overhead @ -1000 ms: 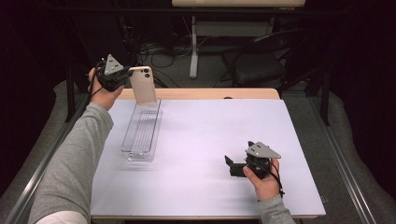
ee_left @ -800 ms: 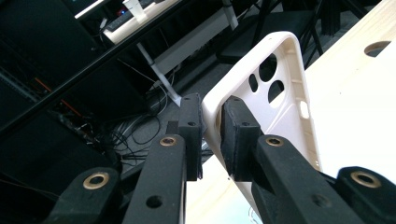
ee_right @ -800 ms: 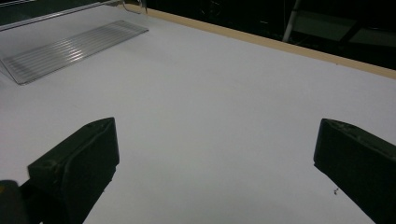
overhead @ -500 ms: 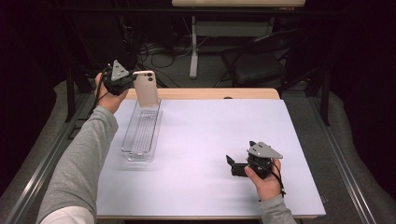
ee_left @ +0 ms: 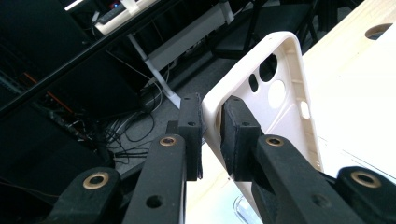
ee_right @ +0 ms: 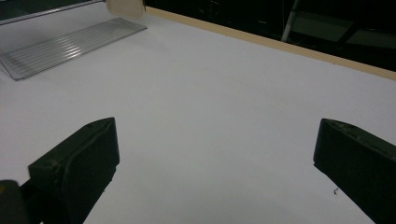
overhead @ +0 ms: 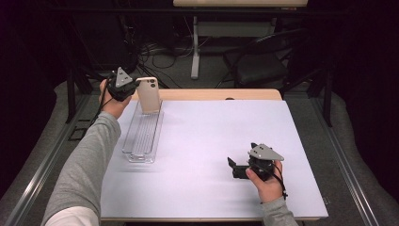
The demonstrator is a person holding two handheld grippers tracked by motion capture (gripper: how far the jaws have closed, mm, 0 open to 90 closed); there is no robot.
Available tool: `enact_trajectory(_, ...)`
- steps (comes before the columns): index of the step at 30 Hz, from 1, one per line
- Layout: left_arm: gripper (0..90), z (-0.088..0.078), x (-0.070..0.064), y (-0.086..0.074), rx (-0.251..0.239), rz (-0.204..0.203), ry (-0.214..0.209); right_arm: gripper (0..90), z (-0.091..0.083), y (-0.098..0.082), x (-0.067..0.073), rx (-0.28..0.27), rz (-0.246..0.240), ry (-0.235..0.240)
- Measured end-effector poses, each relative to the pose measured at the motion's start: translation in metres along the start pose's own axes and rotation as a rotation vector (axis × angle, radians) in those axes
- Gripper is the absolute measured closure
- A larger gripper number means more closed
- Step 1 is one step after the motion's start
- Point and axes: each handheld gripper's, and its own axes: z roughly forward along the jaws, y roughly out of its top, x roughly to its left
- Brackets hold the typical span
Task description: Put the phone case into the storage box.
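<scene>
Two grippers are at work over the white table (overhead: pixel 211 141). The left gripper (ee_left: pixel 211 133) pinches the side edge of a cream phone case (ee_left: pixel 275 107), one pad on its outer face and one on the hollow inner side, so the jaws are clamped on the thin wall. In the high view that gripper (overhead: pixel 134 89) holds the case (overhead: pixel 149 95) upright at the far end of a clear tray (overhead: pixel 141 136), which lies lengthwise near the table's left edge. The case's lower end seems to dip just inside the tray's far end, though whether it touches the tray floor is hard to make out.

Near the front right of the table, the right gripper (overhead: pixel 233 167) rests low in the person's hand (overhead: pixel 267 183), well apart from the tray. Its jaws are spread wide, with bare tabletop between them in the right gripper view (ee_right: pixel 215 154).
</scene>
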Motion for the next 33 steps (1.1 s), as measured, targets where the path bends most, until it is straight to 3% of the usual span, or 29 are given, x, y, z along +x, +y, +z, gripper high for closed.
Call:
enact_trajectory(17,78.8,0.007,-0.002,-0.005,0.021,0.051,-0.005,0.0,0.001,-0.002,0.001,0.011,-0.010,0.001)
enact_trajectory(21,78.6,0.009,-0.005,-0.004,0.038,0.094,0.021,0.0,0.002,-0.003,0.001,0.011,-0.014,0.004)
enact_trajectory(28,78.2,0.012,-0.004,-0.004,0.051,0.118,0.043,0.0,0.003,-0.004,0.003,0.021,-0.019,0.007)
enact_trajectory(33,75.9,0.013,-0.001,-0.008,0.078,0.112,0.059,0.0,0.003,-0.004,0.003,0.024,-0.016,0.008)
